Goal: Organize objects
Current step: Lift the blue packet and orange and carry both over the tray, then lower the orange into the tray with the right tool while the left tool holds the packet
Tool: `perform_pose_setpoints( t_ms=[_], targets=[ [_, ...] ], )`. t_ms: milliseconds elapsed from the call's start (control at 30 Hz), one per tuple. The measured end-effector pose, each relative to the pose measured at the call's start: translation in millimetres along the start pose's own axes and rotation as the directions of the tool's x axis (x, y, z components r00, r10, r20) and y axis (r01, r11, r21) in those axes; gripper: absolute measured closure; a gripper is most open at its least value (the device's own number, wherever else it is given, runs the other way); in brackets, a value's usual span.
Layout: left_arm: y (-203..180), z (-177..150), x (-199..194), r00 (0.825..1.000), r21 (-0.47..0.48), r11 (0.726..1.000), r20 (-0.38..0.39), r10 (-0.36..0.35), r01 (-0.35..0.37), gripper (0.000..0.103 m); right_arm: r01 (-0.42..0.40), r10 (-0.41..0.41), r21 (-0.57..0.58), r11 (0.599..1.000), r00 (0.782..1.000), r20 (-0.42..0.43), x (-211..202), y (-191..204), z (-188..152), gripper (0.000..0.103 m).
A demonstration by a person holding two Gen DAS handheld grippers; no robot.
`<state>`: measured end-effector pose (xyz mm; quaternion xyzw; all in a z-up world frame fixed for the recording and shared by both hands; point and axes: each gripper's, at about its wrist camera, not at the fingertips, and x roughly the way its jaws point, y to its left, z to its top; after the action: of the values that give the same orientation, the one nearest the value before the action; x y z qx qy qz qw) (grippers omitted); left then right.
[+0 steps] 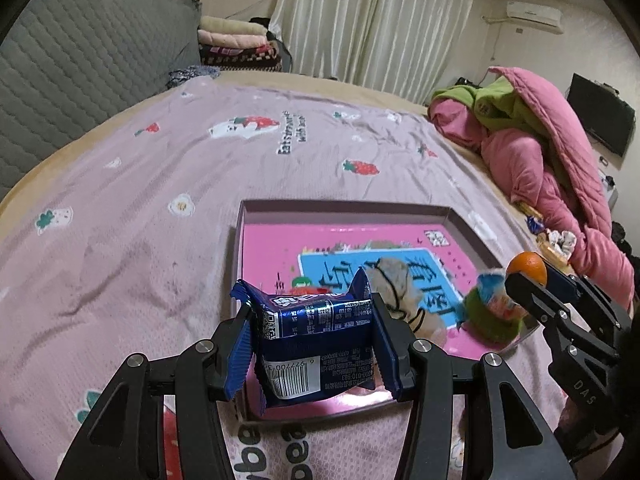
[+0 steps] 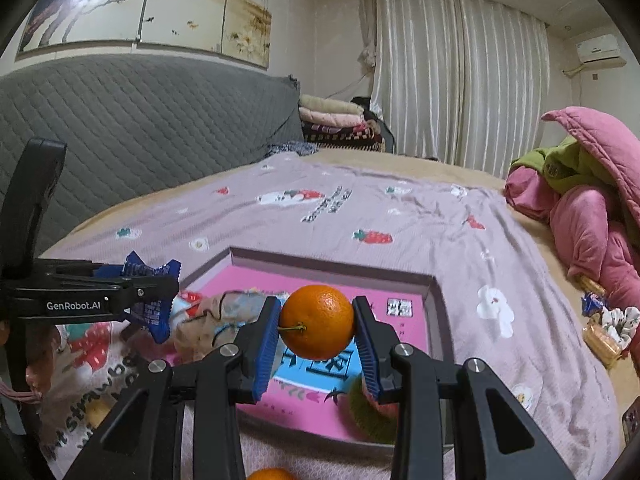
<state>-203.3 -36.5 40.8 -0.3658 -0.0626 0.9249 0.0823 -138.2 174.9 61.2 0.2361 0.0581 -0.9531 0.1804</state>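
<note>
The left gripper (image 1: 314,334) clamps a blue snack packet (image 1: 308,332) above the near left corner of a pink tray (image 1: 256,264) on the bed (image 1: 140,200). The right gripper (image 2: 316,334) clamps an orange (image 2: 318,322) above the tray's near right, over a green toy (image 2: 372,420).

Left claw (image 1: 314,344) and right claw (image 2: 317,342) both clamped.
</note>
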Motion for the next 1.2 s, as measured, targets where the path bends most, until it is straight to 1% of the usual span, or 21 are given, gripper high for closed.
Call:
perform_pose_setpoints(
  t_ms=[167, 267, 433, 700, 1200],
  targets=[
    [-5.5, -10.5, 8.0, 0.999, -0.008, 1.0, -0.03, -0.015, 0.015, 0.049, 0.0, -0.001, -0.018, 1.0, 0.999, -0.032, 6.9, 3.3, -10.1, 0.066],
    [-12.9, -14.1, 9.9, 1.0, 0.019, 1.0, -0.02, 0.001, -0.001, 0.049, 0.0, -0.001, -0.024, 1.0, 0.999, -0.05, 11.0, 5.6, -14.7, 0.066],
    [-18.5, -17.4, 11.4, 1.0, 0.032, 0.999, -0.009, 0.012, -0.012, 0.049, -0.001, -0.002, -0.042, 0.999, 0.997, -0.071, 15.3, 10.2, -21.5, 0.066],
    [-15.3, -17.2, 15.7, 0.999, 0.026, 0.999, -0.013, 0.029, -0.029, 0.049, 0.004, -0.009, -0.052, 0.999, 0.996, -0.089, 20.6, 12.8, -25.5, 0.066],
    [-17.8, -19.2, 29.2, 0.999, 0.026, 0.999, -0.029, 0.038, -0.037, 0.049, 0.014, -0.019, -0.05, 0.999, 0.993, -0.119, 26.4, 11.5, -29.1, 0.066]
  ],
)
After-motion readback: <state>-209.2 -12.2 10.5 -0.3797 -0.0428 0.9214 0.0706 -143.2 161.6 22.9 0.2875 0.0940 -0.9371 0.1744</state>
